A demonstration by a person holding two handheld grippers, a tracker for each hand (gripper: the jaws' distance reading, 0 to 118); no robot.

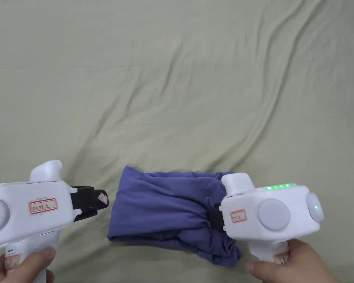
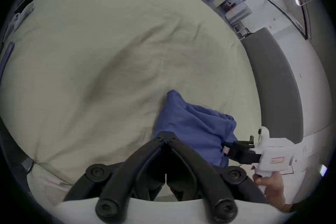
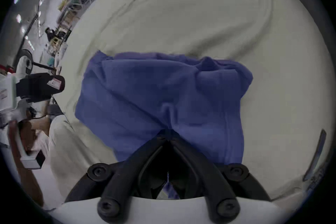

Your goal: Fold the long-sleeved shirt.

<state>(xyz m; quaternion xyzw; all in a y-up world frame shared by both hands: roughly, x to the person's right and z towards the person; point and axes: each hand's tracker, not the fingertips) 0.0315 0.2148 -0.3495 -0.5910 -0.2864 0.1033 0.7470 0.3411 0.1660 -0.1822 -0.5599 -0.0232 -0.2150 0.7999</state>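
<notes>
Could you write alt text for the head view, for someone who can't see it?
A folded blue-purple cloth shirt lies on a wrinkled pale green sheet. The right white handheld gripper pinches its right edge; the left one, shut, hovers beside it.

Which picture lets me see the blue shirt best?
The right gripper view: the blue shirt lies big and central there, its folds plain, bunched at the right gripper. The head view shows the bundle smaller, its right end behind that gripper. In the left gripper view the shirt is seen from one end.

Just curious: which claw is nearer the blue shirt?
The right claw: it is shut on the shirt at its right end. The left claw hangs shut just off the shirt's left edge, not touching.
</notes>
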